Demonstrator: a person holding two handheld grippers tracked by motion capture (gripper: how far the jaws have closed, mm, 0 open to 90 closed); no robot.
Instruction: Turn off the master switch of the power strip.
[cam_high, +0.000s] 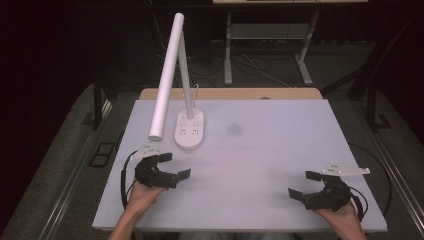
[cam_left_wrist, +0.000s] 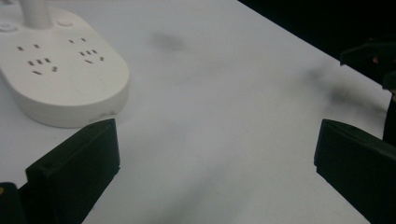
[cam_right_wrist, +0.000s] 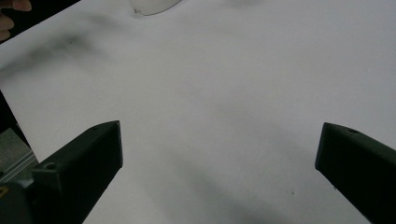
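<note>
On the white worktop (cam_high: 260, 150), just short of the unmarked white lamp base (cam_high: 190, 130) with its sockets, the left gripper (cam_high: 174, 165) gapes empty, and the right gripper (cam_high: 304, 184), well apart from it, likewise gapes, holding nothing.

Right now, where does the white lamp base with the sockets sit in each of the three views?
High view: the lamp base stands left of centre on the table, just beyond the left gripper.
Left gripper view: the base is at the upper left, above the left jaw.
Right gripper view: its rim peeks in at the top edge.
Shared landmark: the white tabletop.
</note>
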